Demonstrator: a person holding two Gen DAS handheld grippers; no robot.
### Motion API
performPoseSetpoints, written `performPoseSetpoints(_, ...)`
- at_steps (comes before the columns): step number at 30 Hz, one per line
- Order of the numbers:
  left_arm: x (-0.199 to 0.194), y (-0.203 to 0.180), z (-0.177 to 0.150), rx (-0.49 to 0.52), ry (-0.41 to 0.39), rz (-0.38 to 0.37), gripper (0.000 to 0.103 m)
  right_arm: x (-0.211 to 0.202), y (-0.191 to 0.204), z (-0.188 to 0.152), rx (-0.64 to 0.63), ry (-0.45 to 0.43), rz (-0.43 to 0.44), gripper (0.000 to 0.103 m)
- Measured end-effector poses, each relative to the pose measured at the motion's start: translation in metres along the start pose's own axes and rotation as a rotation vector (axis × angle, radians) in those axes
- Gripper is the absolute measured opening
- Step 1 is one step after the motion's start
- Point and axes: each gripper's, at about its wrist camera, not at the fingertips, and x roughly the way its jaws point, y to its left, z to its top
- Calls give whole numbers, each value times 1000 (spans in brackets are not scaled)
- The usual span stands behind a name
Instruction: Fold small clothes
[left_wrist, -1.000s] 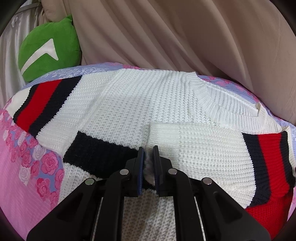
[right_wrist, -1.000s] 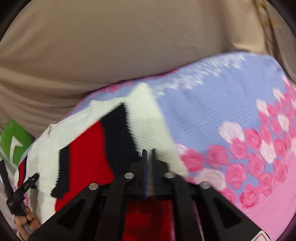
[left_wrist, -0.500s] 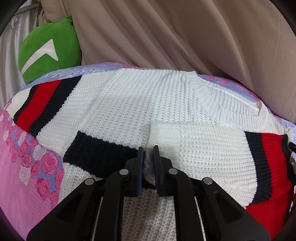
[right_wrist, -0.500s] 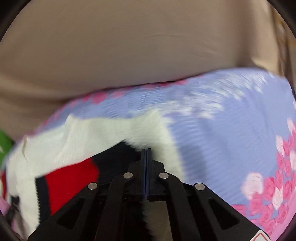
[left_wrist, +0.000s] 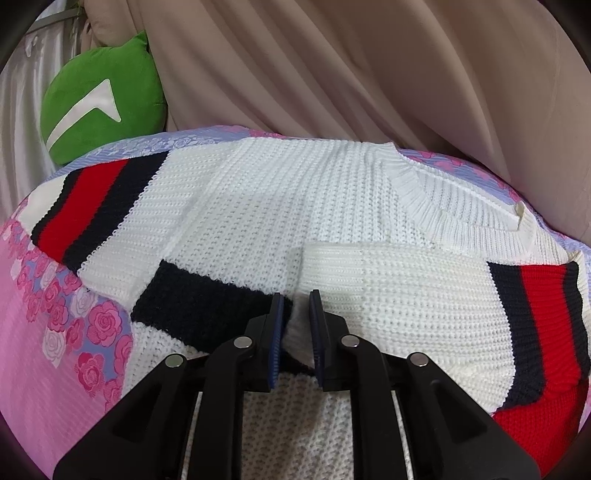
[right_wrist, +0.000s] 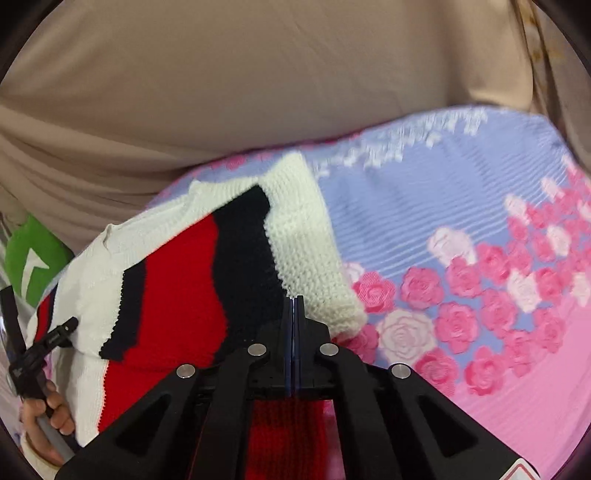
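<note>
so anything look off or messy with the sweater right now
Nothing damaged or spilled. The sweater lies flat on the floral bedspread, with both cuffs folded onto its front. The left gripper pinches white knit.

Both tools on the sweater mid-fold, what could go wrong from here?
1. The left tool pinches only a thin bunch of the sweater near the cuff; the loose knit may slip out if pulled.
2. The right tool looks shut at the striped sleeve edge; its hold isn't visible, so the fold may drop.
3. Dragging could ruck the floral bedspread.
</note>
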Motion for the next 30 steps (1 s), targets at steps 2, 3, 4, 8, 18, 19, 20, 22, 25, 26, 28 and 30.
performPoseSetpoints(2, -1, 4, 0, -16, -2, -8, 22, 22, -2, 0, -24, 52, -34, 0)
performPoseSetpoints(3, -4, 8, 0, -25, 2, -8, 28, 24, -2, -2, -25, 51, -28, 0)
performPoseSetpoints(4, -7, 12, -1, -30, 8, -15, 32, 20, 1, 0, -24, 43, -39, 0)
performPoseSetpoints(8, -38, 47, -4, -75, -41, -2, 54, 5, 19, -10, -83, 13, -52, 8)
performPoseSetpoints(18, -68, 214, -4, -334, -68, 228, 66, -36, 224, -50, -573, -56, 185, 12)
performPoseSetpoints(19, -63, 233, 3, -380, -66, 223, 67, -37, 241, -58, -603, -47, 217, 15)
performPoseSetpoints(20, -56, 255, 10, -443, -57, 219, 67, -38, 255, -66, -621, -33, 253, 15)
performPoseSetpoints(22, -45, 285, 17, -552, -52, 216, 68, -38, 273, -84, -645, -6, 294, 15)
performPoseSetpoints(25, -17, 323, 16, -739, -27, 140, 68, -34, 284, -112, -669, 32, 287, 16)
performPoseSetpoints(26, -10, 330, 15, -772, -19, 125, 67, -31, 281, -117, -664, 50, 284, 16)
performPoseSetpoints(28, -9, 326, 21, -753, -71, 175, 67, -26, 273, -127, -640, 84, 270, 16)
performPoseSetpoints(30, -1, 321, 27, -744, -63, 139, 62, -24, 263, -130, -610, 105, 254, 16)
